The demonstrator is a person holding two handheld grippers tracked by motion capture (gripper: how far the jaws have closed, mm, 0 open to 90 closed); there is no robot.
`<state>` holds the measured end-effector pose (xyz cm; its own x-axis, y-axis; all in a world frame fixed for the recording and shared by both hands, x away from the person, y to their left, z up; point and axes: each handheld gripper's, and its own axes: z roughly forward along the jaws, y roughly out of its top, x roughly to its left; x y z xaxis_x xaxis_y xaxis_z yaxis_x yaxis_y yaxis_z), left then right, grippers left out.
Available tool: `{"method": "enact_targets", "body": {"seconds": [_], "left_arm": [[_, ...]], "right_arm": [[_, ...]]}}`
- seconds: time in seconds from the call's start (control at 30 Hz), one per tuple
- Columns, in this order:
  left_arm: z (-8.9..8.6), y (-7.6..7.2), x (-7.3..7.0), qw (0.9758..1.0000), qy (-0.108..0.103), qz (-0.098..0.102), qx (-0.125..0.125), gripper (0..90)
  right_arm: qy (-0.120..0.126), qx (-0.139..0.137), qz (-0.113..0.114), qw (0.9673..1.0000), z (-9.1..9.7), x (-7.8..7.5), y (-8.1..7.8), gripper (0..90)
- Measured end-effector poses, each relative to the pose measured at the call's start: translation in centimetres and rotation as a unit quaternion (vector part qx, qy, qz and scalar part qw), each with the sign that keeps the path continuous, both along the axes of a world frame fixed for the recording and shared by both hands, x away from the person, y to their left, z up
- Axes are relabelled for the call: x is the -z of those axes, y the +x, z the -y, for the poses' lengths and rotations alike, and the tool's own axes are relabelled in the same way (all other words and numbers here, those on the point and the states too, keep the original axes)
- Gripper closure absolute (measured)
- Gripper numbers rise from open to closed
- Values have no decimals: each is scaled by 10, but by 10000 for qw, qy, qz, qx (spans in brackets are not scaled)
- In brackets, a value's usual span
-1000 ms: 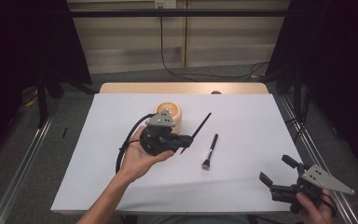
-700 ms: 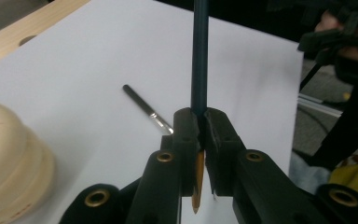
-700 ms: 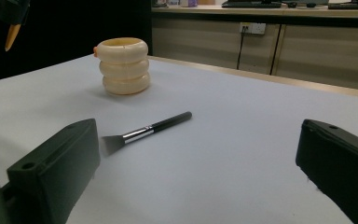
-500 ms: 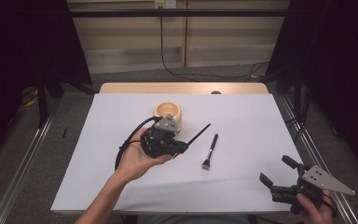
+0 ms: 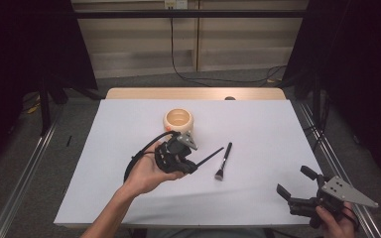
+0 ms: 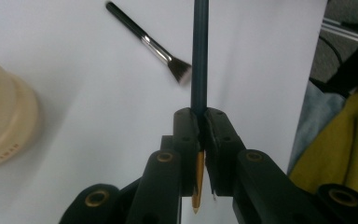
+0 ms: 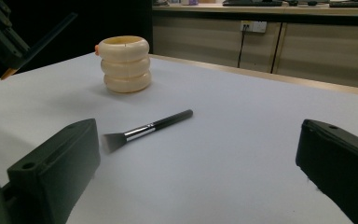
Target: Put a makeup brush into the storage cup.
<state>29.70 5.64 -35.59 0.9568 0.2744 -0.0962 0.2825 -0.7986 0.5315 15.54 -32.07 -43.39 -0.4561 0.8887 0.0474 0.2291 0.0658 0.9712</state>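
On the white table, at about twelve o'clock from the left gripper, stood a cream pot shaped like three stacked rings, smooth and a little glossy. In the high view its mouth was open upward, and the inside looked bare as far as it could be seen.

The left gripper had its jaws pressed together on a thin dark pencil, pinching it near the sharpened end. In the left gripper view the pale wooden tip stuck out behind the pads toward the camera, and the long dark shaft ran straight forward from the jaws. In the high view the pencil was lifted above the table and its long axis pointed toward two o'clock, the free end close to the handle of a brush.

The brush lay flat on the table, just at three o'clock from the left gripper, with a black handle, a shiny metal ferrule and a flat bristle head at the near end.

The right gripper was at the near right corner, its black jaws spread wide with nothing between them.
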Motion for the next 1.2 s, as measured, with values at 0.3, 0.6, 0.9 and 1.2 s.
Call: {"method": "enact_targets", "body": {"seconds": [0.3,0.6,0.9,1.2], "left_arm": [[1,-2,6,9993,330,-136,58,839],[4,-7,11,9977,584,-226,260,839],[1,-8,9,9983,472,-212,281,839],[1,-10,9,9981,457,-221,349,839]], "right_arm": [[-13,1,-1,10000,-1,0,0,0],[32,-22,-11,10000,-1,-1,1,0],[106,4,67,9999,0,-6,6,0],[43,-204,316,9993,-8,-26,15,0]]}}
